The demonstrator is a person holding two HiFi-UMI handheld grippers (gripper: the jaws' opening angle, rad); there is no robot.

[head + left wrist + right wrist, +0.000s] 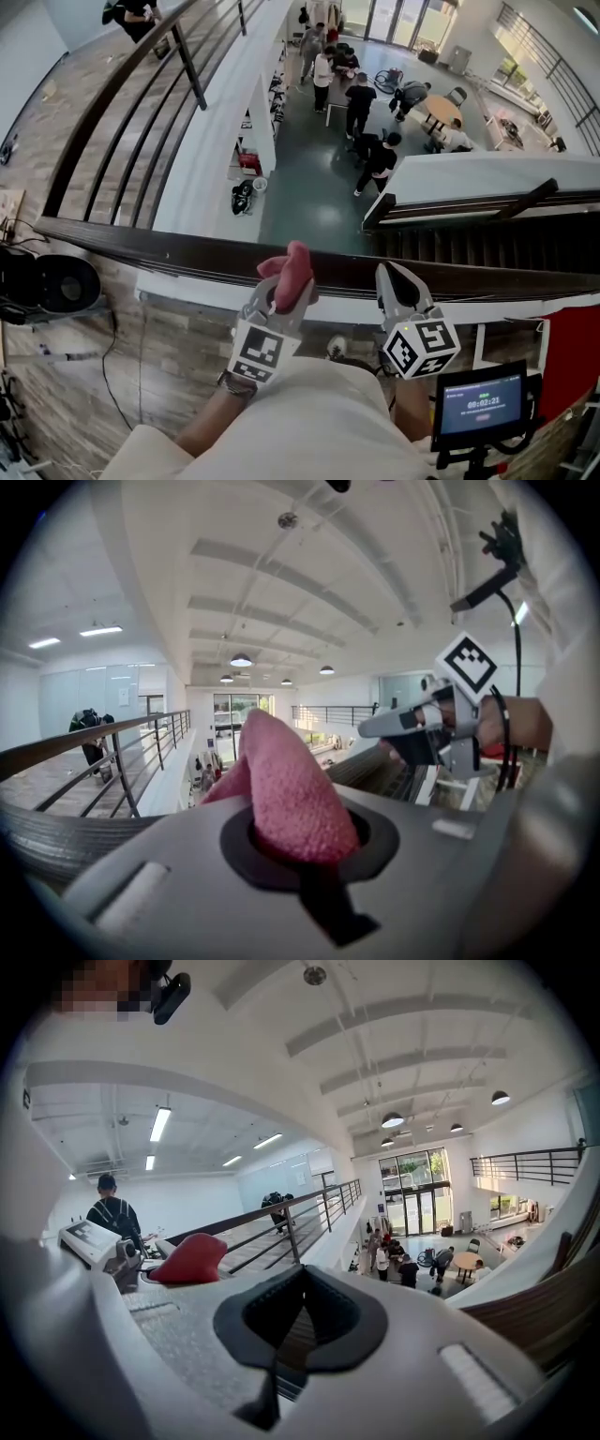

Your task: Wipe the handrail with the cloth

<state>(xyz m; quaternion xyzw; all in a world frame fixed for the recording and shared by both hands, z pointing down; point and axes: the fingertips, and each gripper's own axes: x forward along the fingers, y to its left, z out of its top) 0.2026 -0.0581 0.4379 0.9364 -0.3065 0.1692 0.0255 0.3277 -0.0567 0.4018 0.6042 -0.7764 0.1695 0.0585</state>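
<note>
Now, head view: camera is looking steeply down over a dark handrail (pixel 141 246) running left to right; people (pixel 361 103) are standing on the lower floor far beyond it.
Left gripper (pixel 284 298): is pinching a pink cloth (pixel 292 267), which is showing against the near edge of the handrail.
Right gripper (pixel 401 286): is sitting just right of the left one at the rail, jaws pressed together, carrying nothing.
Left gripper view: cloth (pixel 286 794) is bulging up out of the closed jaws; handrail (pixel 56 832) is showing low at left; right gripper (pixel 375 728) is pointing in from the right.
Right gripper view: jaws are meeting with nothing between them; cloth (pixel 192 1258) is showing to the left; handrail (pixel 525 1312) is curving past on the right.
</note>
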